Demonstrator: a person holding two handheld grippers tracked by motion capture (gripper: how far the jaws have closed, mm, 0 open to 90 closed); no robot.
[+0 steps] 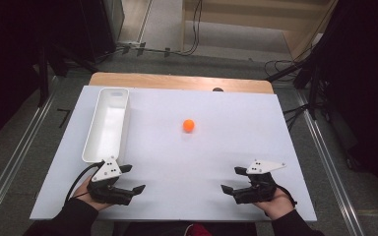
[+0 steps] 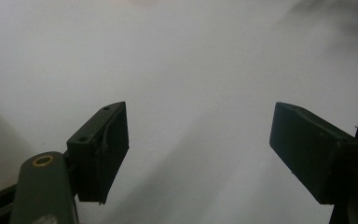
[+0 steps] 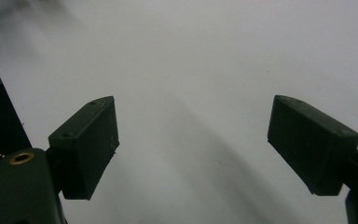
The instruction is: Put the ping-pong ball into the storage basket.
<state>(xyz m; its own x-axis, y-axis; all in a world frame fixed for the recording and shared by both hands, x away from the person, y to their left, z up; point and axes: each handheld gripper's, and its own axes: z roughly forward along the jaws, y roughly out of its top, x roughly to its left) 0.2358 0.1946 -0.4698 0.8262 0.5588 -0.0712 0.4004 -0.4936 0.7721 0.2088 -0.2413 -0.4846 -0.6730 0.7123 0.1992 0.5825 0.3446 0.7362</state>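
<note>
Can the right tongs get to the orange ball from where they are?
Probably yes. The right tongs stand open at the near edge of the white board, and the orange ball sits alone mid-board with only bare board between them. The white bin is off to the side.

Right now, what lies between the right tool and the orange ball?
Nothing: in the high view, only bare white tabletop stretches between the open right tool and the orange ball. The white bin stands well off to the left.

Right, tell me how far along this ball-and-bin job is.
Nothing looks done: the orange ball lies loose mid-table and the white bin looks empty. Nothing is in hand; the left tongs and right tongs rest open near the front edge. Any picking up is left.
</note>
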